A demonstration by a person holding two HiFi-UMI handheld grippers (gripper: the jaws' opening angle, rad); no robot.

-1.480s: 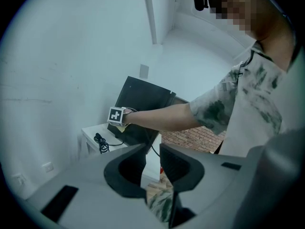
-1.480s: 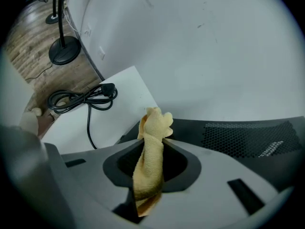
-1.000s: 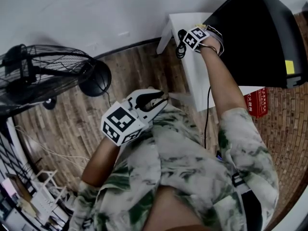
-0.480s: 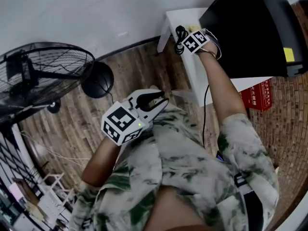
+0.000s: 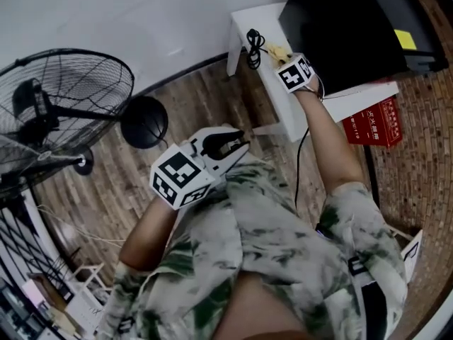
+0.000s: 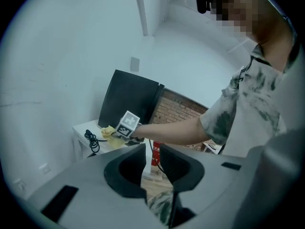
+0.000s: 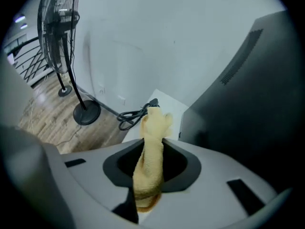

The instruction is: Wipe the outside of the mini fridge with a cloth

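- The mini fridge (image 5: 354, 27), a black box, stands on a small white table (image 5: 283, 101) against the white wall.
- The right gripper (image 7: 153, 143) is at the table end just beside the mini fridge, with the person's arm stretched out to it.
- Its fingers are pressed together on a yellow cloth (image 7: 153, 120), which is pinched between them as a bunched roll.
- The free end of the cloth sticks out past the fingertips, over the tabletop and just beside the fridge's dark side wall. I cannot tell whether it touches the fridge.
- A coiled black cable (image 5: 251, 47) lies on the table on the far side of the cloth from the fridge, near the table edge.
- The left gripper (image 6: 151, 149) is well apart from the mini fridge, held close to the person's chest and pointing toward it.
- Its fingers stand a narrow gap apart, and nothing is between them.
- A red box (image 5: 374, 122) sits at floor level beside the table, close below the fridge and next to a brick wall (image 5: 417, 161).
- A standing fan (image 5: 64, 112) with a round black base (image 5: 144, 122) is on the wooden floor (image 5: 191, 98), well apart from the fridge and along the same white wall.
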